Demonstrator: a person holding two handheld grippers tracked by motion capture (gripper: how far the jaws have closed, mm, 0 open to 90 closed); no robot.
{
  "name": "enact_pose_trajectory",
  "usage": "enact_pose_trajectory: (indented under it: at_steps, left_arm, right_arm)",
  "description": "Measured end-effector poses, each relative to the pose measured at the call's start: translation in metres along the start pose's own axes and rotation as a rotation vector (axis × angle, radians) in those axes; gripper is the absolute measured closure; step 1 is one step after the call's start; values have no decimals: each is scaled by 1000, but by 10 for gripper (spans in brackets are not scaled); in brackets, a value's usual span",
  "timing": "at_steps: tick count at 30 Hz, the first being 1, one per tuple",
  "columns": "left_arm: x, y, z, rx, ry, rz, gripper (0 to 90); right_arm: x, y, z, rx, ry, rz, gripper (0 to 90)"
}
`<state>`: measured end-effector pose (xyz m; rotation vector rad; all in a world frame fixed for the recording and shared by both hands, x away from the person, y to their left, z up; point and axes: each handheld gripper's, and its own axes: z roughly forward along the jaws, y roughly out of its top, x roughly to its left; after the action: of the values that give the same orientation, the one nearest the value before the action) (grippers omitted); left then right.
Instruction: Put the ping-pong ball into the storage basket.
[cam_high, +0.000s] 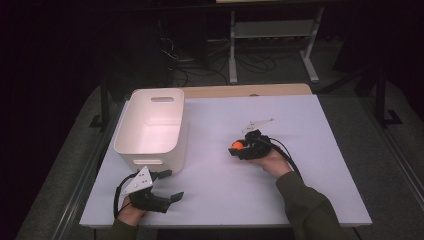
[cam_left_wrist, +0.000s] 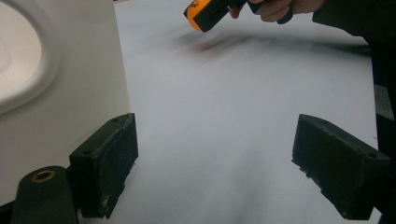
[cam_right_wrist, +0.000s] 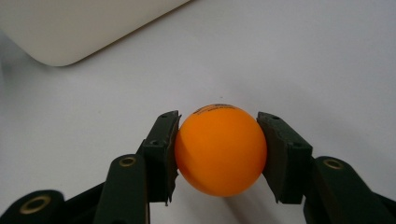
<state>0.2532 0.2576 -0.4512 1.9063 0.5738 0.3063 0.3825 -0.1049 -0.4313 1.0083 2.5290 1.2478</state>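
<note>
At the near left corner of the white table (cam_high: 300, 165), the left gripper (cam_high: 169, 186) is held low by the person's left hand (cam_high: 129, 210), with its two black jaws spread wide apart and nothing between them; in the left gripper view the bare tabletop is seen through the gap. Just beyond it, a white plastic bin (cam_high: 150, 127) with a handle slot in its far wall is seen standing upright and open-topped on the left half of the table. Near the table's middle, to the right of the bin and apart from it, the right gripper (cam_right_wrist: 217, 151) is held by the right hand (cam_high: 272, 161). An orange ball (cam_right_wrist: 220, 149) with dark print on top is clamped between its jaws, both pads touching the ball's sides.
</note>
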Motion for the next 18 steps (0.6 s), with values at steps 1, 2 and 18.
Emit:
enact_pose_trajectory:
  at_steps: [1, 2, 18]
  left_arm:
    - [0, 0, 0, 0, -1, -1, 141]
    - [0, 0, 0, 0, -1, -3, 142]
    - [0, 0, 0, 0, -2, -2, 142]
  right_arm:
    - [1, 0, 1, 1, 5, -1, 494]
    - [2, 1, 1, 4, 6, -10, 494]
    - [18, 6, 5, 4, 42, -47, 494]
